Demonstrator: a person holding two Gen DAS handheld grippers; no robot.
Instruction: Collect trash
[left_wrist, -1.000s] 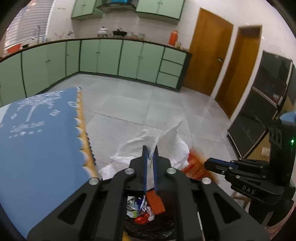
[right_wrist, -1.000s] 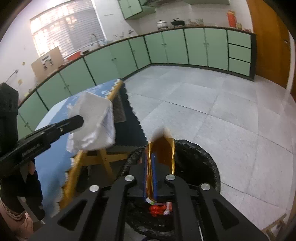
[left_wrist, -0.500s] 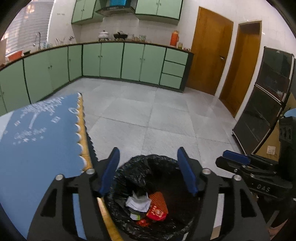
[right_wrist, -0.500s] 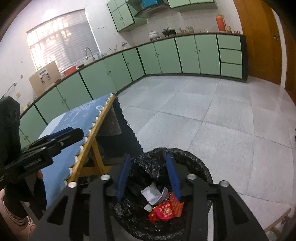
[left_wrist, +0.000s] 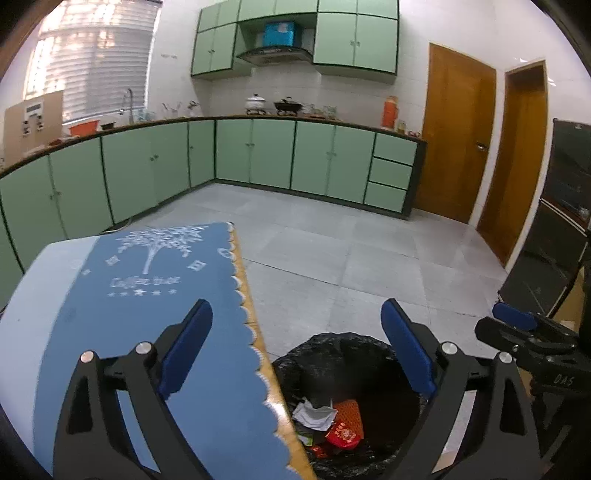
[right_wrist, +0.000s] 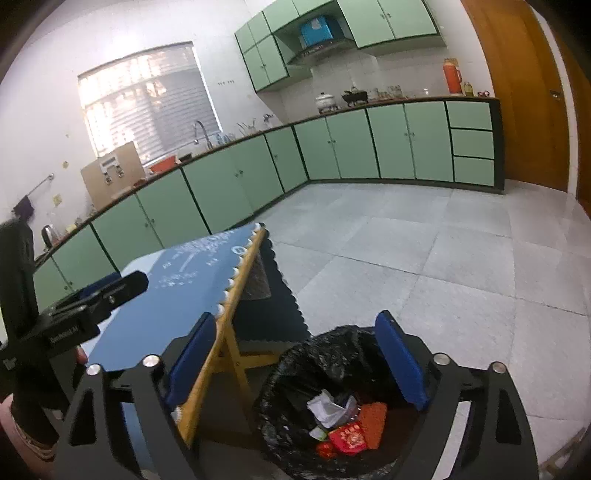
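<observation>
Beside blue-clothed table (left_wrist: 140, 332), lined bin (left_wrist: 332, 343)

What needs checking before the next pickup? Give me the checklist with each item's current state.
1. Left claw empty and open: ok, blue pads spread wide, nothing between them.
2. Right claw empty and open: ok, same.
3. Dropped pieces inside the bin: ok, white crumpled paper and red wrapper lie in the black liner.
4. Nothing caught on the bin rim: ok as far as both views show.
5. More trash on the blue tablecloth: none on the visible part; the near end is hidden behind the claws, so cannot tell.
6. Clearance between the two claws: ok, they are apart.
</observation>
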